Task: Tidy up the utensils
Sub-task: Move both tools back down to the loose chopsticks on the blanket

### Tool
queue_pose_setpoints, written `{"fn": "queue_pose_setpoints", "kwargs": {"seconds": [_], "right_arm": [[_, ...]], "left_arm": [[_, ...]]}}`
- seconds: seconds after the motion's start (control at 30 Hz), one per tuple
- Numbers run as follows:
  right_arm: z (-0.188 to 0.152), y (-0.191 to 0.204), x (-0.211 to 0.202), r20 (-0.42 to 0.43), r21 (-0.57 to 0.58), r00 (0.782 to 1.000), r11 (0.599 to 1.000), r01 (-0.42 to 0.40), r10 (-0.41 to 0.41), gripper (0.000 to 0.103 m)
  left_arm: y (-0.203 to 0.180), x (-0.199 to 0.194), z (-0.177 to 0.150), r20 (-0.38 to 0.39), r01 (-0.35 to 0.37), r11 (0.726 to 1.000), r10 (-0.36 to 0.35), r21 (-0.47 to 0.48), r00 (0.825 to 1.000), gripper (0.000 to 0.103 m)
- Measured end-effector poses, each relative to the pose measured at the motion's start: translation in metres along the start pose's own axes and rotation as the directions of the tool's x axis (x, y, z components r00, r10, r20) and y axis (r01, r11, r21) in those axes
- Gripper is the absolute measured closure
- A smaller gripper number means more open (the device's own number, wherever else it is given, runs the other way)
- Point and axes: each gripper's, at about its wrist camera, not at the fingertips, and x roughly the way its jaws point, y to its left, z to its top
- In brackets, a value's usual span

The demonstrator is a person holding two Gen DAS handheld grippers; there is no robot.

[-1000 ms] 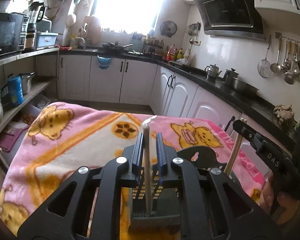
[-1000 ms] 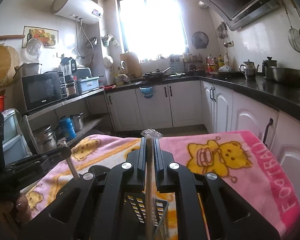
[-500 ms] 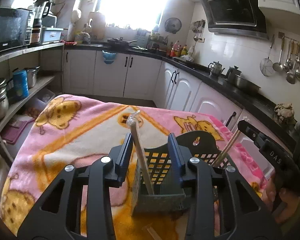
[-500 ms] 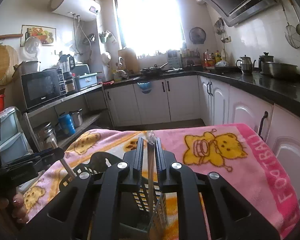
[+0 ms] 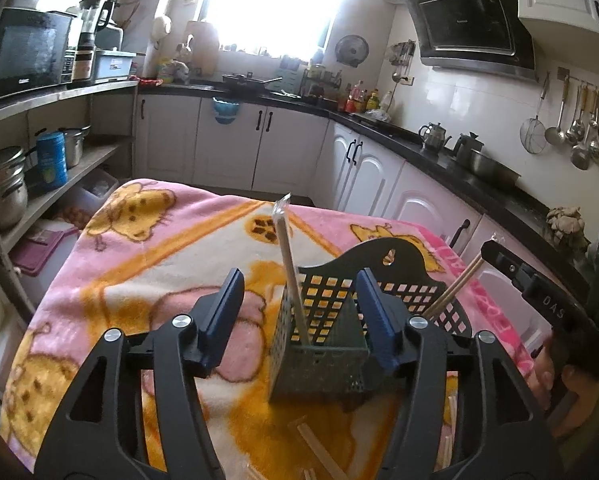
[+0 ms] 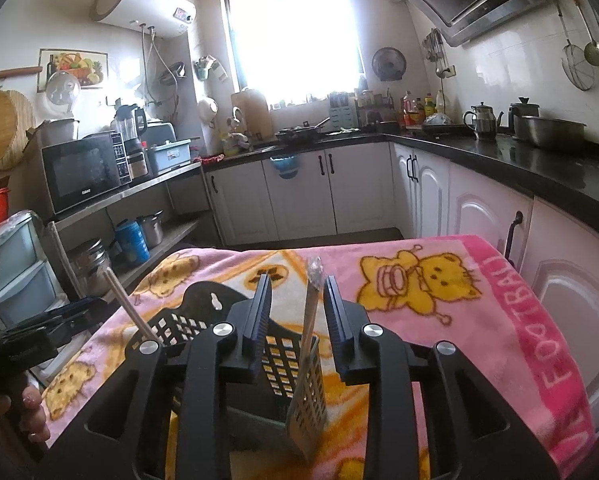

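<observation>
A black perforated utensil basket [image 5: 327,344] [image 6: 283,364] stands on the pink cartoon blanket [image 5: 147,264]. In the left wrist view a wrapped pair of chopsticks [image 5: 289,272] stands in the basket, leaning left. My left gripper [image 5: 299,314] straddles it with its jaws opening, and the blue pads are clear of the stick. In the right wrist view a second wrapped pair [image 6: 310,312] stands in the basket between the opening jaws of my right gripper [image 6: 297,318], untouched by either pad. Each view shows the other gripper [image 5: 539,300] [image 6: 39,332] at its edge.
Loose chopsticks [image 5: 319,448] lie on the blanket in front of the basket. White cabinets [image 6: 419,184] and a black counter with kettles and a steel bowl run along the right. Shelves with pots and a microwave [image 6: 83,172] stand on the left.
Both grippers went from shut on their chopsticks to open and drew back from the basket. The two wrapped pairs now stand free in the basket.
</observation>
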Motion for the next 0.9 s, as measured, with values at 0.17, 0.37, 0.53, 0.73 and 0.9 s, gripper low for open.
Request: {"fn": "queue_pose_setpoints", "kwargs": {"seconds": [0.17,0.37,0.53,0.73,0.9], "right_arm": [[-0.005,0.003,-0.009,-0.011,-0.008,1.000,1.000,-0.002,0.002,0.073],[-0.015,0.007,-0.025,-0.028,-0.018,1.000,1.000,-0.015,0.014,0.069],[-0.025,0.010,-0.037,-0.057,-0.024,0.998,0.999,-0.022,0.020,0.065],[-0.040,0.016,-0.054,-0.096,-0.044,0.995,0.998,-0.035,0.030,0.060],[-0.054,0.020,-0.065,-0.131,-0.066,0.991,0.997,-0.048,0.039,0.060]], "left_arm": [[0.004,-0.008,-0.008,-0.011,-0.011,1.000,0.011,-0.013,1.000,0.047],[0.007,-0.023,-0.019,-0.022,-0.013,1.000,0.013,-0.024,1.000,0.036],[0.009,-0.037,-0.028,-0.025,-0.007,0.999,0.006,-0.043,1.000,0.028],[0.011,-0.047,-0.044,-0.048,-0.006,0.998,0.003,-0.057,0.999,0.024],[0.014,-0.054,-0.055,-0.066,-0.006,0.997,0.002,-0.072,0.998,0.024]]}}
